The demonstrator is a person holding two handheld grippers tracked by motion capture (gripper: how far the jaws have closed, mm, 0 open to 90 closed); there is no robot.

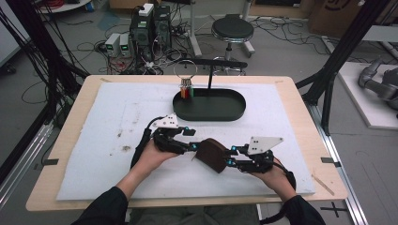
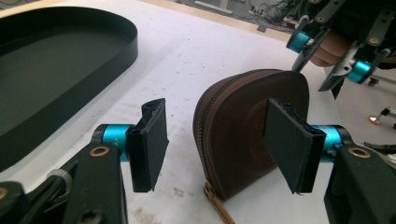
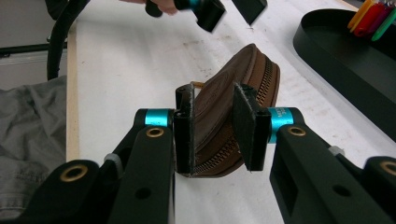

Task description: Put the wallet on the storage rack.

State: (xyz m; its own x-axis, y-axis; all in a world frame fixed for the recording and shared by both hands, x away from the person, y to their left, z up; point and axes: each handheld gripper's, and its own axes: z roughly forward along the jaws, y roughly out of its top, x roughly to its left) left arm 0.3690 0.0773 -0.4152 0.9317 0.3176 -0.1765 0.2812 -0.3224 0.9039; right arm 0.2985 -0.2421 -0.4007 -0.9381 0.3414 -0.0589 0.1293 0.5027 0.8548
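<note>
Two tools meet over a brown zippered pouch [image 1: 212, 155] that stands on edge on the white mat [image 1: 117, 122] covering the table [image 1: 300, 101], toward the person's side and well apart from the black oval tray [image 1: 210, 104] behind it. From the right, the right tool [image 1: 231, 155] clamps the pouch: in the right gripper view its two black pads press on either flat face of the brown pouch [image 3: 224, 126], zipper running along the edge between them, so this right tool [image 3: 215, 126] is gripping it. From the left, the left tool [image 1: 193, 139] has its jaws apart. In the left gripper view the pouch [image 2: 250, 135] sits between them, the right-hand pad [image 2: 287, 144] crossing in front of its face and the left-hand pad [image 2: 149, 140] standing clear of its zippered edge with bare mat showing in the gap; this left tool [image 2: 217, 142] is not pressing on the pouch. A gold zipper pull [image 2: 217, 203] lies on the mat at the pouch's lower corner. Inside the tray's left end hang coloured tags [image 1: 187, 90] on a wire ring [image 1: 185, 70], and a black post [image 1: 210, 75] rises from the tray.
</note>
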